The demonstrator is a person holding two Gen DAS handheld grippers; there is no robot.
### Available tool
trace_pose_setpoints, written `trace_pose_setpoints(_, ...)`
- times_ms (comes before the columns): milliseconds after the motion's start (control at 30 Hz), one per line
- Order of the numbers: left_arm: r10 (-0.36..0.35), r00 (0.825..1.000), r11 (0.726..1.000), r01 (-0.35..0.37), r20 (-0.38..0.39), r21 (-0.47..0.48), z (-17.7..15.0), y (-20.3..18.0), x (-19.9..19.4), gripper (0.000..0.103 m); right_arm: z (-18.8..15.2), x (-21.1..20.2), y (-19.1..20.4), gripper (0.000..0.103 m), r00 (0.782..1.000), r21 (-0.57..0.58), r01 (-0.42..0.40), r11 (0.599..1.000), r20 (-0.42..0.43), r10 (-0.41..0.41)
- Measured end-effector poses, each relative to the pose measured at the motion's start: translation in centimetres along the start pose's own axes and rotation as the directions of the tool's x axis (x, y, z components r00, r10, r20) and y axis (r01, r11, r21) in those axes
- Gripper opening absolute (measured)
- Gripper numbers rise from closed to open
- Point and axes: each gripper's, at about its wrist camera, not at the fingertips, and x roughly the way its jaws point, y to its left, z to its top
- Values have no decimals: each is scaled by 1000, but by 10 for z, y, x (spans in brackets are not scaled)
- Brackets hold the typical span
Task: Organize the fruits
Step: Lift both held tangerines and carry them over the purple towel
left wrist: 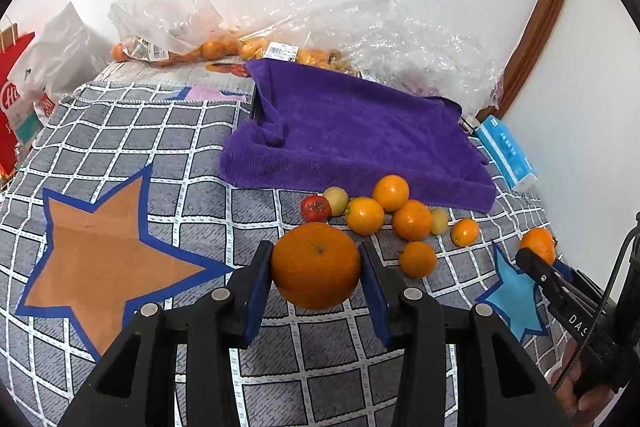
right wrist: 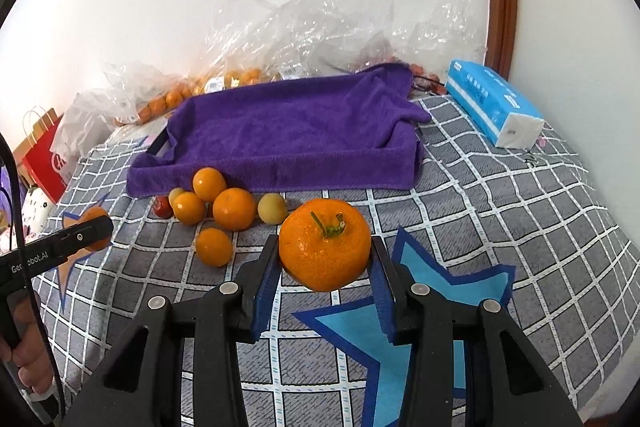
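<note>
Your left gripper (left wrist: 316,267) is clamped on a large orange (left wrist: 316,265), the blue pads pressing its two flanks, the fruit clear of the cloth below. Your right gripper (right wrist: 325,259) is closed the same way on a stemmed mandarin (right wrist: 325,245), its green stalk facing the camera. Both fruits sit near the tips of the pads rather than deep in the jaws, so keep the squeeze steady and avoid any quick roll of the wrist; a round, waxy skin held that far out can squirt free.

Just beyond the held fruits lies the loose pile (left wrist: 384,217): several small oranges, two pale yellowish fruits and one red fruit (left wrist: 315,207), all resting on the grey checked cloth (left wrist: 168,147) against the near edge of the purple towel (left wrist: 360,139). That towel drapes over what looks like a shallow tray, and it reads as the likely place to sort fruit into, though nothing lies on it yet.

If that is your target, carry each fruit up and over the raised near edge, not through the pile, since a nudge would send those small ones rolling. Set the two down well apart on the towel, lower until the fruit rests in the nap, then ease the jaws apart. Keep your hands separated on the way; the grippers are near each other. Bagged fruit (left wrist: 208,47) along the wall and the blue tissue pack (right wrist: 492,103) stay out of your path.
</note>
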Motion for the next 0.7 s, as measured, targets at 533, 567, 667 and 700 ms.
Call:
trace_pose_setpoints(533, -6, 1000, 1000, 6, 19, -3, 18, -3, -16, 41, 16, -11, 14, 43, 1000, -34, -11, 999, 24, 12)
trace_pose_setpoints(567, -6, 1000, 1000, 6, 21, -1, 19, -3, -16, 40, 17, -11, 14, 43, 1000, -34, -12, 999, 25, 13)
trace_pose_setpoints(667, -7, 1000, 1000, 7, 22, 0, 23, -4, -17, 41, 20, -11, 16, 43, 1000, -33, -14, 999, 24, 15)
trace_pose_setpoints(700, -7, 1000, 1000, 7, 23, 0, 23, -4, -17, 40, 21, -10, 16, 43, 1000, -33, -14, 999, 24, 15)
